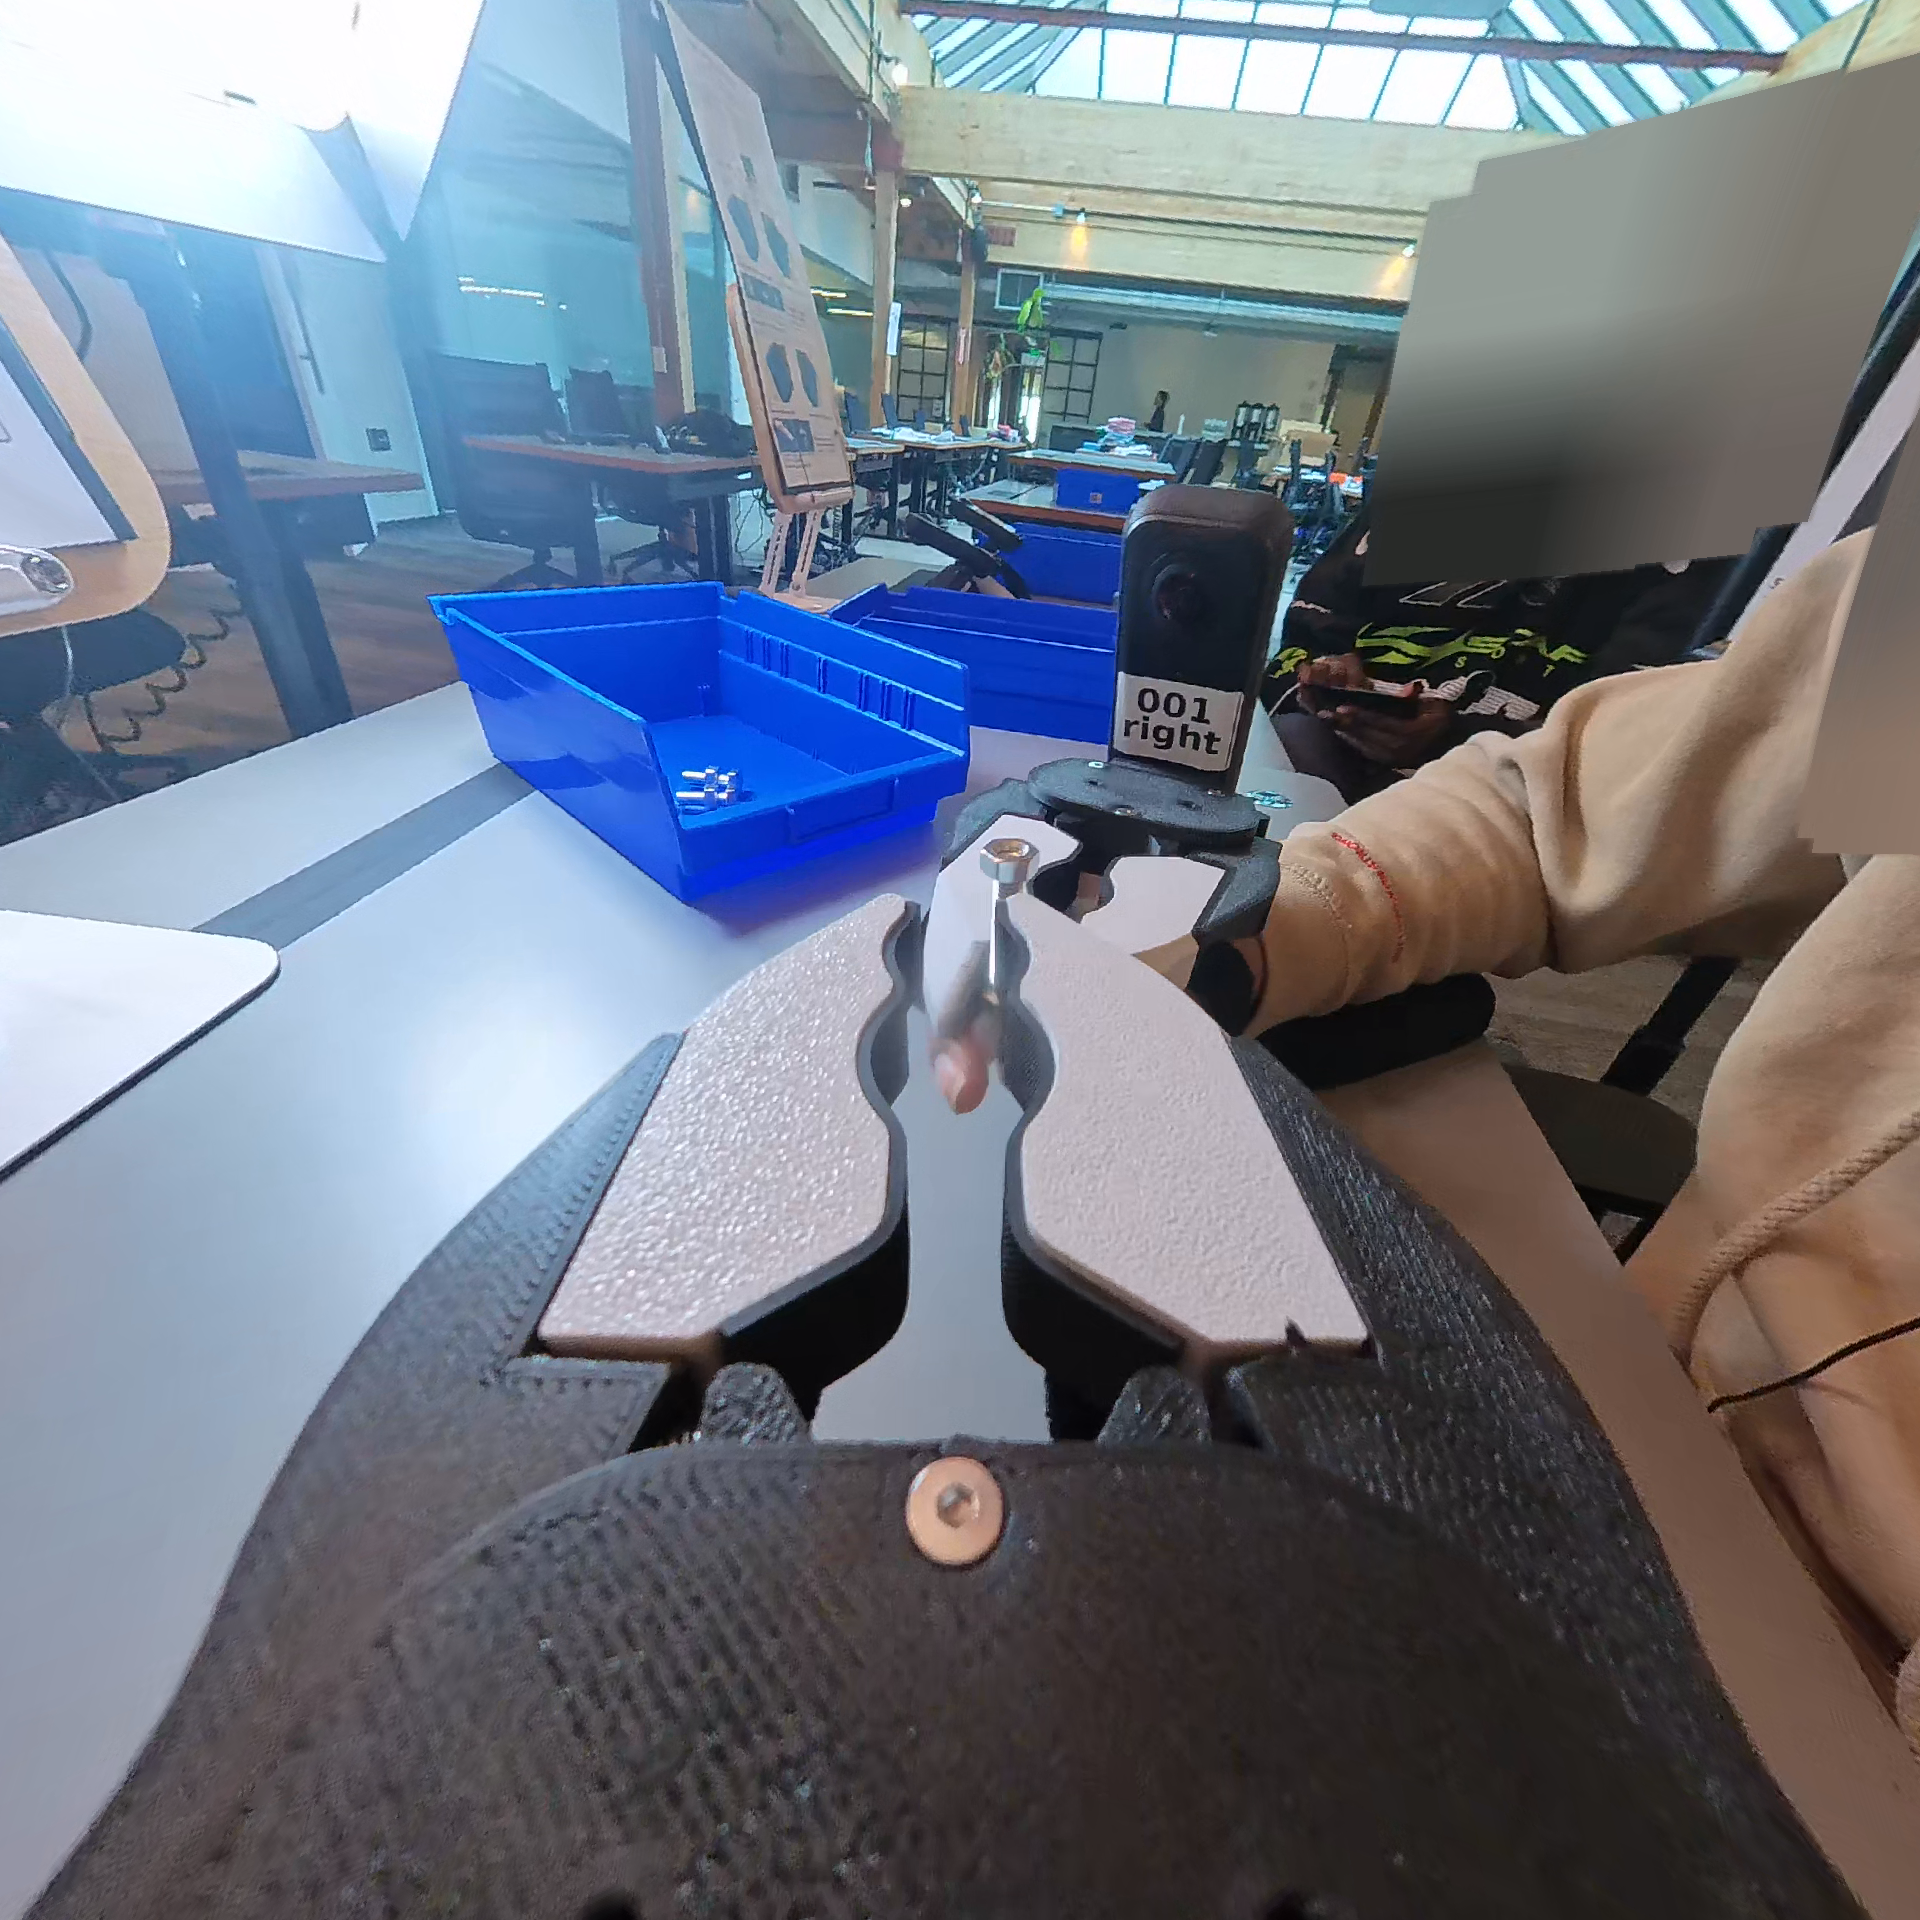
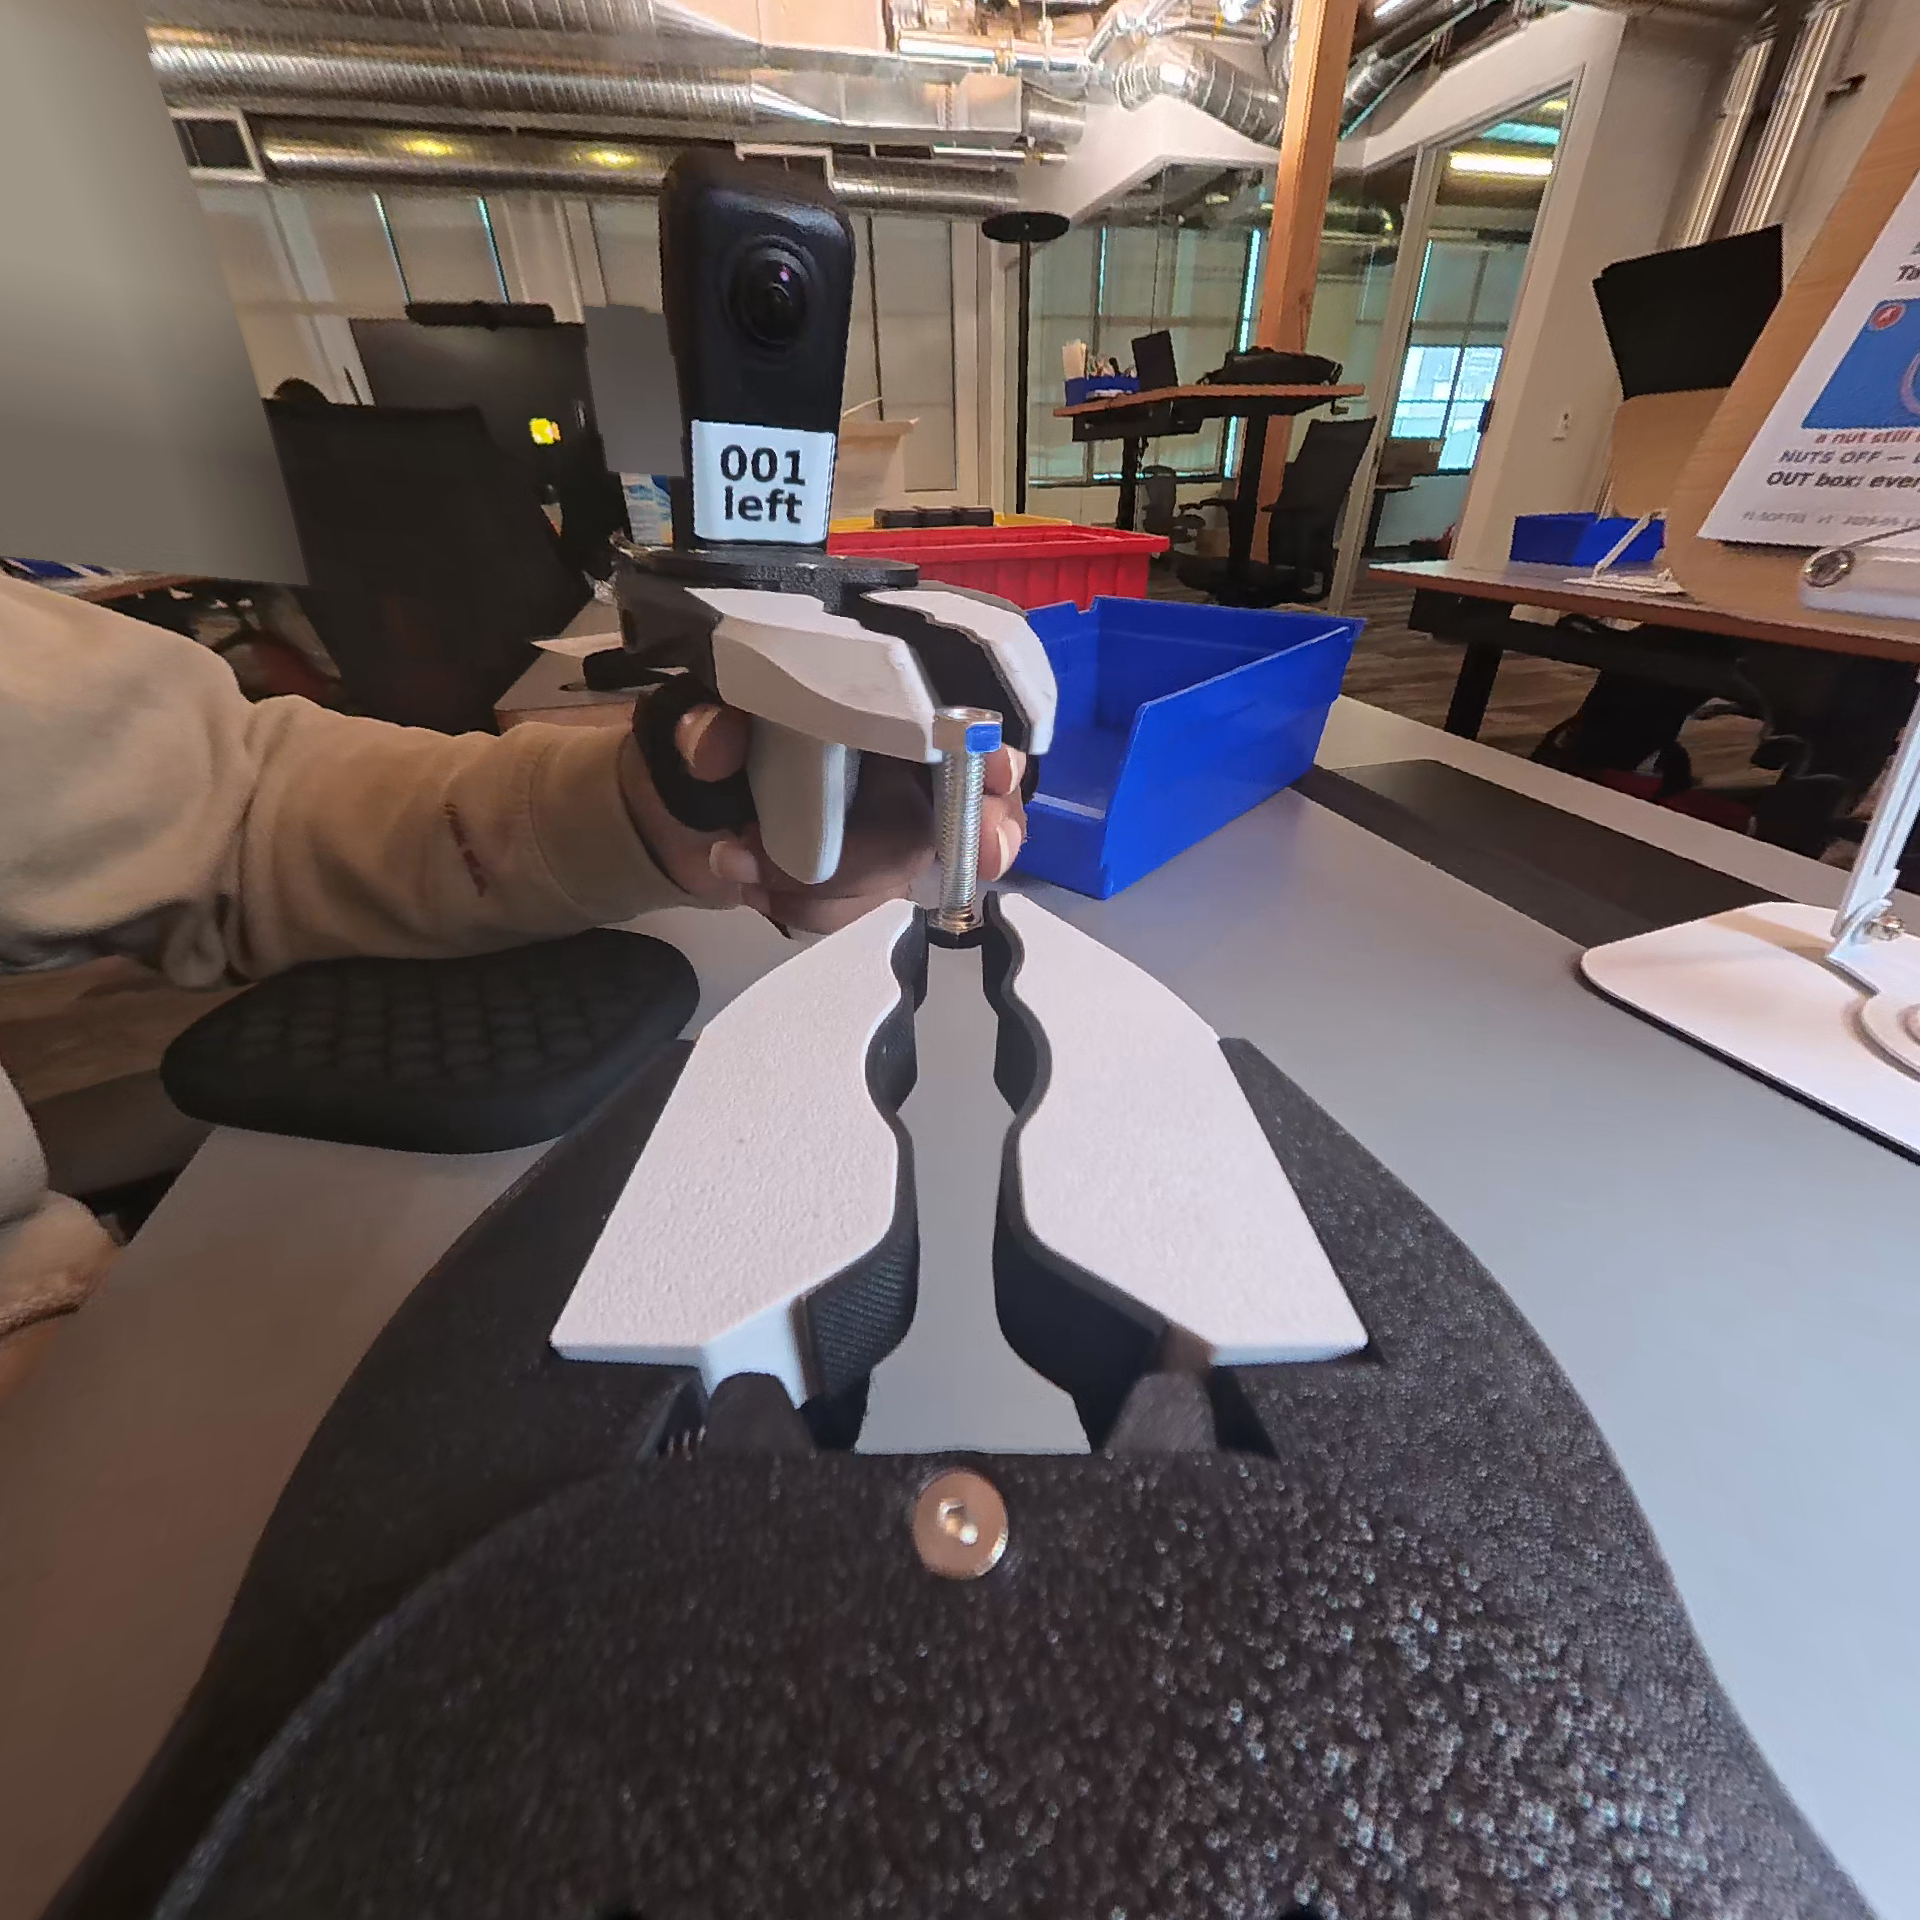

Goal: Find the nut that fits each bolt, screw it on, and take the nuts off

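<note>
While the left gripper [image 1: 961, 925] clamps the bolt [image 2: 964, 821] by its head, jaws closed narrow on it, the shank hangs upright over the grey table [image 2: 1455, 1091] with its threaded end down between the tips of the right gripper [image 2: 954, 925]. Right jaws are narrow too and seem to pinch the nut [image 1: 1008, 857] at the very end of the thread; contact there is partly hidden, so the grip is a judgement. Both pieces are in the air, near the table's front edge, well apart from the blue bin [image 1: 582, 665], which holds a few loose silver pieces [image 1: 707, 787].

Step in hand, likely: starting or finishing the nut at the last threads.

To do it well:
- keep the bolt axis straight through the nut hole, no tilt, or it cross-threads
- left side holds firm by the hex head so the shank does not spin
- right side turns in short wrist rolls, regrips between them, light squeeze only
- stay over the table so a slipped nut lands close
- if it binds at once, back off and try another nut
</note>
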`<state>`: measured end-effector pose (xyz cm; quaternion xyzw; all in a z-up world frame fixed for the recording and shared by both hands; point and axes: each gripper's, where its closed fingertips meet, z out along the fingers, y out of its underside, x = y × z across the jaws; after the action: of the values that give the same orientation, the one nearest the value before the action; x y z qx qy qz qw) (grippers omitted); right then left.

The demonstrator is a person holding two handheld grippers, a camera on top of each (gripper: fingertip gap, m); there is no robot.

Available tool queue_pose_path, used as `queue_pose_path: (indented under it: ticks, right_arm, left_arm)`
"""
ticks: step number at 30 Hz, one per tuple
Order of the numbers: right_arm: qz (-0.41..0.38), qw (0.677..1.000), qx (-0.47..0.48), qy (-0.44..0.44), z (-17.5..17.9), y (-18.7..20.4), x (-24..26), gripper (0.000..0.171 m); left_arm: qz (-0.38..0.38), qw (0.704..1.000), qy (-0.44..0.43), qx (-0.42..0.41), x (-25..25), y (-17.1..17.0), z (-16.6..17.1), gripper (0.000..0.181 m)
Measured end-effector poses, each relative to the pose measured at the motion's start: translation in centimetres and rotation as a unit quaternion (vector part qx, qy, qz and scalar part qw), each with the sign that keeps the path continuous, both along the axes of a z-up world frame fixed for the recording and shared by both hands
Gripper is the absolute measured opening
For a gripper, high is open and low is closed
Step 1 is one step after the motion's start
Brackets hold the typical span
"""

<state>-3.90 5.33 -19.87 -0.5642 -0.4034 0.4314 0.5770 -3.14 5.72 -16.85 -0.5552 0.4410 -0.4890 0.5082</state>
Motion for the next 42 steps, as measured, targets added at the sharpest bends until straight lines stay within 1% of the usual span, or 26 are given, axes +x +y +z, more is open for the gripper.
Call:
queue_pose_path:
  ticks: [3,6,10,11,14,17,19,21,22,24,26,28,29,31,32,33,36,39,42]
  right_arm:
    - [0.000,1.000,-0.002,-0.009,-0.2,0.0,-0.1,0.010]
    - [0.007,1.000,-0.004,-0.011,-0.2,-0.2,-0.3,0.010]
    - [0.011,1.000,0.000,0.003,0.4,-0.4,-0.1,0.010]
    - [0.009,1.000,0.000,0.002,0.3,-0.3,0.0,0.010]
    - [0.005,1.000,-0.006,-0.007,-0.1,-0.1,-0.1,0.010]
    - [0.007,1.000,-0.003,-0.012,-0.3,-0.2,-0.3,0.010]
    - [0.010,1.000,-0.001,-0.008,-0.1,-0.3,-0.3,0.010]
    - [0.015,1.000,0.003,0.004,0.3,-0.5,-0.1,0.010]
    - [0.015,1.000,0.005,0.005,0.4,-0.5,-0.1,0.010]
    - [0.014,1.000,0.005,0.003,0.3,-0.5,-0.1,0.010]
    - [0.012,1.000,0.001,-0.001,0.1,-0.4,-0.2,0.010]
    - [0.012,1.000,0.000,-0.003,0.0,-0.3,-0.2,0.010]
    - [0.012,1.000,0.001,-0.003,0.0,-0.4,-0.3,0.010]
    - [0.015,1.000,0.002,0.001,0.2,-0.5,-0.2,0.010]
    - [0.018,1.000,0.004,0.005,0.3,-0.6,-0.1,0.010]
    - [0.019,1.000,0.007,0.006,0.5,-0.6,-0.1,0.010]
    - [0.016,1.000,0.006,0.004,0.3,-0.6,-0.2,0.010]
    - [0.013,1.000,0.002,-0.002,0.1,-0.4,-0.3,0.010]
    - [0.013,1.000,0.003,-0.004,0.1,-0.5,-0.3,0.010]
  left_arm:
    - [-0.014,1.000,-0.016,-0.004,0.2,-0.6,0.5,0.017]
    - [-0.009,1.000,-0.015,-0.005,0.3,-0.6,0.5,0.016]
    - [0.033,0.999,0.010,-0.009,-0.1,1.1,-0.6,0.009]
    - [0.030,0.999,0.004,-0.013,-0.2,1.1,-0.5,0.010]
    - [-0.009,0.999,-0.033,-0.014,0.0,-0.3,0.9,0.017]
    - [-0.007,1.000,-0.015,-0.003,0.4,-0.7,0.5,0.019]
    - [-0.001,1.000,-0.012,-0.005,0.4,-0.4,0.3,0.018]
    - [0.024,0.999,-0.018,-0.017,-0.1,0.6,0.3,0.009]
    - [0.033,0.999,-0.019,-0.020,-0.3,1.1,0.2,0.008]
    - [0.024,0.999,-0.028,-0.027,-0.4,1.0,0.5,0.010]
    - [-0.004,0.999,-0.042,-0.020,-0.1,-0.1,1.0,0.017]
    - [-0.016,0.999,-0.035,-0.010,0.3,-0.9,1.0,0.024]
    - [-0.011,1.000,-0.023,-0.005,0.5,-0.8,0.7,0.024]
    - [0.012,1.000,-0.016,-0.003,0.3,-0.1,0.4,0.020]
    - [0.029,0.999,-0.022,-0.011,-0.1,0.6,0.5,0.010]
    - [0.041,0.999,-0.029,-0.020,-0.4,1.2,0.7,0.009]
    - [0.029,0.998,-0.041,-0.031,-0.7,1.1,1.1,0.014]
    - [-0.010,0.999,-0.041,-0.014,0.2,-0.6,1.2,0.025]
    - [0.013,1.000,-0.011,0.000,0.6,-0.3,0.4,0.024]
